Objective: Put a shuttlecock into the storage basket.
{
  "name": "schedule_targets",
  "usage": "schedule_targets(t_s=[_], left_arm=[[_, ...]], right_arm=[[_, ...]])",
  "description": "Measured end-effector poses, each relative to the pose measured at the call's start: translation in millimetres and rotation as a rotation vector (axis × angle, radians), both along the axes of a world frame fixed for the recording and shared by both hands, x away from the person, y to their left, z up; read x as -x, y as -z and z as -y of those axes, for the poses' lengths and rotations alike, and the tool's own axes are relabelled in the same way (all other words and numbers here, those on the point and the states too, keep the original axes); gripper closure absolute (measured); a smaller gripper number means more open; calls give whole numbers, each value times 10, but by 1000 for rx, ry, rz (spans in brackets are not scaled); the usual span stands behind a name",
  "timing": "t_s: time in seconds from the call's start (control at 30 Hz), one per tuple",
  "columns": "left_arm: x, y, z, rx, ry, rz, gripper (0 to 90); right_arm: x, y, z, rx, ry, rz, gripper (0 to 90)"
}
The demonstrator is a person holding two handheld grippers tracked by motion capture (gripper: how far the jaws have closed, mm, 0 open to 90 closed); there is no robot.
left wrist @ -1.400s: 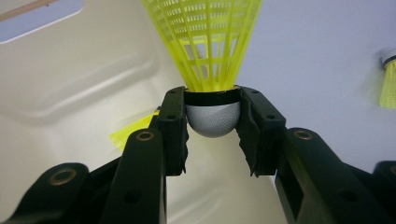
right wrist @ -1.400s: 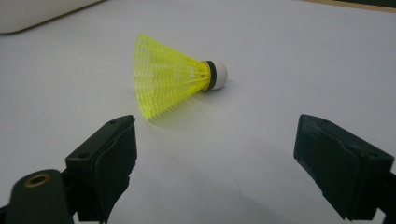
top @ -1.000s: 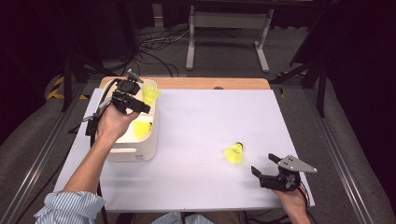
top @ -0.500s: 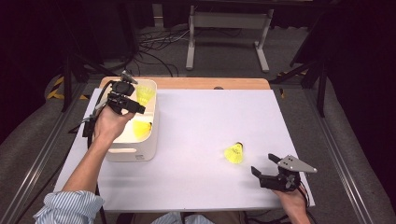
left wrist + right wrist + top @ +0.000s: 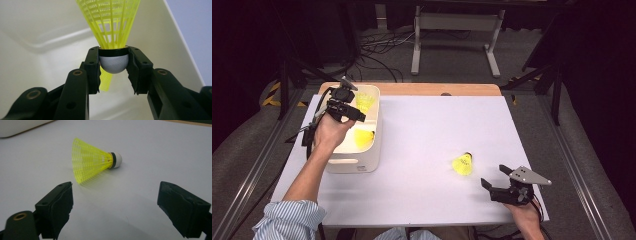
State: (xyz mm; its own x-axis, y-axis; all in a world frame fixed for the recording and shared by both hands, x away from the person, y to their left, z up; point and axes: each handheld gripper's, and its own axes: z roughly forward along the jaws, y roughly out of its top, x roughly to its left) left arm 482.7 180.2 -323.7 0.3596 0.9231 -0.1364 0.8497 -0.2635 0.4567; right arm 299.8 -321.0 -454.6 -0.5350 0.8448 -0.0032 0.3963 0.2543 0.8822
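- The bench point(image 5: 427, 130) carries a white bin point(image 5: 373, 145) at about 9 o'clock from its middle; one yellow shuttlecock point(image 5: 363, 137) already lies inside it, near the wall.
- My left hand-held gripper point(image 5: 357, 112) hangs over the bin's far end, jaws narrowed onto the cork of a second shuttlecock point(image 5: 113, 37), skirt pointing away from me toward 12 o'clock.
- My right hand-held gripper point(image 5: 493, 176) sits at the bench's 5 o'clock corner, jaws wide and holding nothing, with the loose shuttlecock point(image 5: 463, 164) on its side just beyond them at 11 o'clock.
- Risk, as I judge it: the pads catch only the rounded cork, so it could squirt out early and bounce off the rim onto the bench; on the right, a closing jaw could crush the mesh skirt or nudge the light shuttlecock away.
- Against the earlier frame, the left hand has sunk toward the bin and drifted toward 12 o'clock; the right has not moved.
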Motion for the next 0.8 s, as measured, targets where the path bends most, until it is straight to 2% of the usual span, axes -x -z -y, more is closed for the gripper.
schedule_targets(t_s=[0.23, 0.8], left_arm=[[-66, 70, -15, -2, -22, -18, 646], [-182, 173, 18, -6, -34, -57, 644]], right_arm=[[-2, 1, 1, 1, -1, 1, 140], [-2, 2, 1, -1, -3, -1, 140]])
